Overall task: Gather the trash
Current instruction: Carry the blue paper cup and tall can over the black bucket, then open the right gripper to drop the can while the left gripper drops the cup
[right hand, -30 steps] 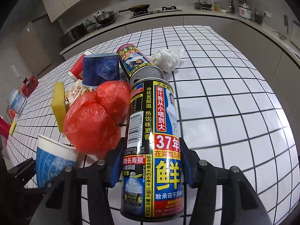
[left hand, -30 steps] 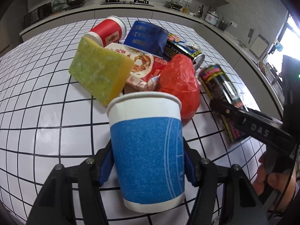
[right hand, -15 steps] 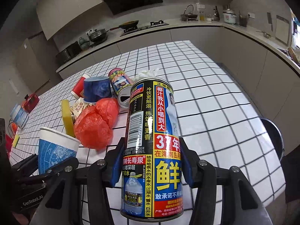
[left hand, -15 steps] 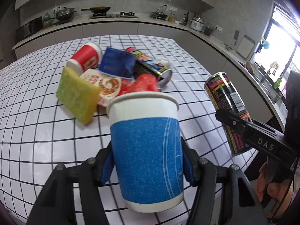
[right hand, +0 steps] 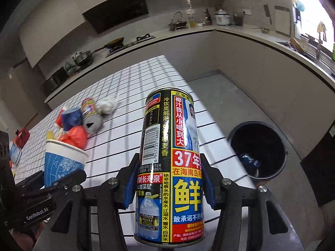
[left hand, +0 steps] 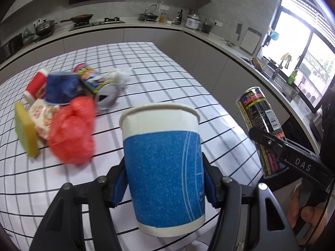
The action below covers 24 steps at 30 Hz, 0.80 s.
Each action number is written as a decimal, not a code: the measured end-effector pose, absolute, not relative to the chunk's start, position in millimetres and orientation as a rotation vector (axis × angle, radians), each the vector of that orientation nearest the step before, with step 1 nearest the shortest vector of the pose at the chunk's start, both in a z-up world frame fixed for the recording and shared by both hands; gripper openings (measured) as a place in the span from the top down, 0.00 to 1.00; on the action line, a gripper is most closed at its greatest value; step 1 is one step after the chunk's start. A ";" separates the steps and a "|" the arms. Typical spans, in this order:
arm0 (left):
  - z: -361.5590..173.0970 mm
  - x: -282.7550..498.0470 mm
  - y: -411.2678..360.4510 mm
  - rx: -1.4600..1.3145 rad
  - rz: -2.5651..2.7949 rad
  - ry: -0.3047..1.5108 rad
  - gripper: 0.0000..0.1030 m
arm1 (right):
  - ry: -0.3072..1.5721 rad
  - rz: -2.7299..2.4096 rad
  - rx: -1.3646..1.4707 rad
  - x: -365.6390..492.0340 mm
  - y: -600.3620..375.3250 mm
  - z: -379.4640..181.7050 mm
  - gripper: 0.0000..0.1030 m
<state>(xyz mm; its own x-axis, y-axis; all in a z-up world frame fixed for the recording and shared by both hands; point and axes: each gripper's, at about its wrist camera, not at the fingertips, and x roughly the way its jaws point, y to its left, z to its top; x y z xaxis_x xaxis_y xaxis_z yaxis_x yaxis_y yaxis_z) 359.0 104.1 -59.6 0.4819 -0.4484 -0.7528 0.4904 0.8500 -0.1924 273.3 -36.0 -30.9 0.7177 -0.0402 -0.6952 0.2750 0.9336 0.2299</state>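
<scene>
We have lifted both loads off the surface (left hand: 167, 87): left claw (left hand: 165, 179) grips the cup (left hand: 165, 167), right claw (right hand: 169, 186) grips the can (right hand: 169, 156), with the bin (right hand: 258, 149) now in view.

Blue-and-white paper cup (left hand: 165, 165), upright, empty-looking, held off the table. Tall black, red and yellow printed can (right hand: 169, 165), upright, also lifted. Left on the checked table (left hand: 167, 87) in a heap: red plastic bag (left hand: 73, 133), yellow sponge (left hand: 24, 133), printed wrapper (left hand: 40, 115), blue cup (left hand: 61, 90) on its side, red cup (left hand: 35, 85), lying open can (left hand: 96, 83), crumpled white tissue (left hand: 119, 76). Dark round bin (right hand: 258, 148) on the floor beside the table, something blue inside.
</scene>
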 end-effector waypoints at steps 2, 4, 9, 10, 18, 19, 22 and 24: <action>-60.0 357.7 79.4 0.056 -0.576 0.896 0.40 | 0.744 -0.196 0.351 266.1 -69.2 -33.0 0.47; -61.6 355.5 55.5 0.055 -0.569 0.891 0.40 | 0.739 -0.202 0.356 261.7 -97.5 -36.8 0.47; -66.8 354.0 -6.5 0.034 -0.537 0.916 0.40 | 0.775 -0.201 0.381 258.2 -186.7 -60.3 0.47; -67.0 352.9 -21.0 0.039 -0.532 0.912 0.40 | 0.790 -0.199 0.390 259.0 -205.5 -67.4 0.47; -75.4 351.9 -111.6 0.021 -0.533 0.941 0.40 | 0.923 -0.160 0.406 280.9 -310.4 -126.8 0.47; -77.8 352.8 -121.2 0.019 -0.536 0.951 0.40 | 0.938 -0.160 0.408 283.7 -318.6 -133.5 0.47; -84.9 356.5 -146.3 0.025 -0.532 0.969 0.40 | 0.996 -0.153 0.414 296.4 -342.8 -160.7 0.47; -91.0 357.1 -161.7 0.029 -0.525 0.981 0.40 | 1.036 -0.145 0.415 306.2 -354.6 -182.2 0.47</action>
